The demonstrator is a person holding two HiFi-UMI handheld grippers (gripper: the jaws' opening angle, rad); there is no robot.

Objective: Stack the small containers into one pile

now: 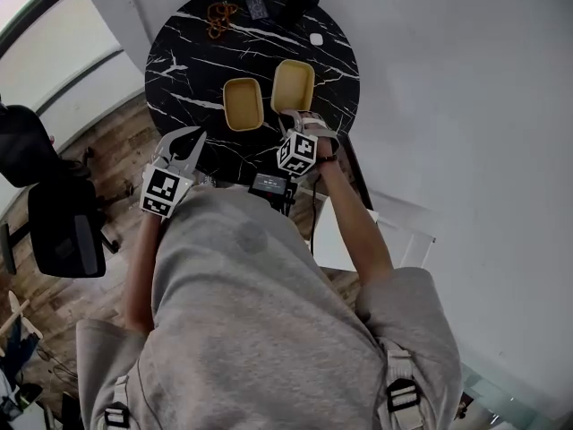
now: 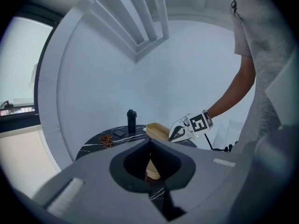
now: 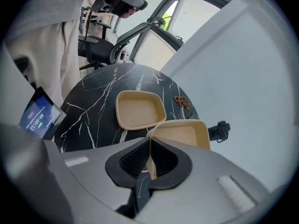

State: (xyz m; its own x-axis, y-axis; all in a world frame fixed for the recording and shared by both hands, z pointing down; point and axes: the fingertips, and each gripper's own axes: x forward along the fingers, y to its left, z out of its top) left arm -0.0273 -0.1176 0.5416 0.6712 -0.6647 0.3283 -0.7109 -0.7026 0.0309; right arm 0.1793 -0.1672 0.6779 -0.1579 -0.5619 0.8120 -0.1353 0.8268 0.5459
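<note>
- Black marble tabletop [image 1: 192, 56], round with white veins, stands against a pale wall over a wood floor [image 1: 134, 133]; a dark office chair [image 1: 64, 227] sits off to its left.
- My right tool [image 3: 149, 164] is clamped on the near rim of one beige container [image 3: 180, 133]. I can see the thin wall pinched upright between the ribbed pads.
- That held container is tilted, and from the left tool view it looks to be lifted off the marble. From my head view it sits over the right middle of the tabletop.
- A second container [image 1: 243, 104], same beige and open side up, lies flat on the tabletop just beside the held one, on its left. The two are close, but I cannot tell whether they touch.
- My left tool [image 2: 150, 162] has its jaws together with nothing between them. It hangs at the near left edge of the tabletop, apart from both containers, and points across towards them.
- Along the far edge I see a black bottle [image 2: 131, 121] standing upright, a small dark flat object [image 1: 258, 7] beside it, and a tangle of brown rings [image 1: 219, 18] further left.
- A small white piece [image 1: 315, 38] lies on the right side, beyond the held container.
- At the near edge, a small screen [image 3: 37, 115] is lit with figures too small for me to read.
</note>
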